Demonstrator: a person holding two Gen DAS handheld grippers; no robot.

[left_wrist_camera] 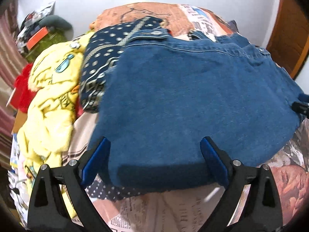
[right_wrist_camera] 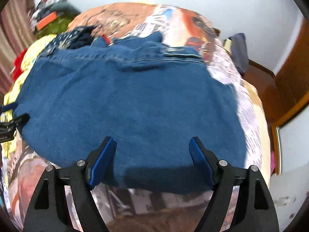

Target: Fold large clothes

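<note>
A blue denim garment (left_wrist_camera: 193, 100) lies spread on the bed, its waistband and buttons at the far edge; it also shows in the right wrist view (right_wrist_camera: 131, 104). My left gripper (left_wrist_camera: 155, 147) is open, its jaws wide apart over the near left edge of the denim, holding nothing. My right gripper (right_wrist_camera: 152, 145) is open too, over the near right edge of the denim. Each gripper shows at the other view's edge: the right one (left_wrist_camera: 301, 106), the left one (right_wrist_camera: 9, 123).
A navy dotted garment (left_wrist_camera: 108, 54) and a yellow printed garment (left_wrist_camera: 52, 96) lie left of the denim, with a red item (left_wrist_camera: 23, 89) beyond. The bed has a printed cover (right_wrist_camera: 193, 27). Clutter (left_wrist_camera: 42, 32) sits far left; a wooden door (right_wrist_camera: 285, 89) stands at right.
</note>
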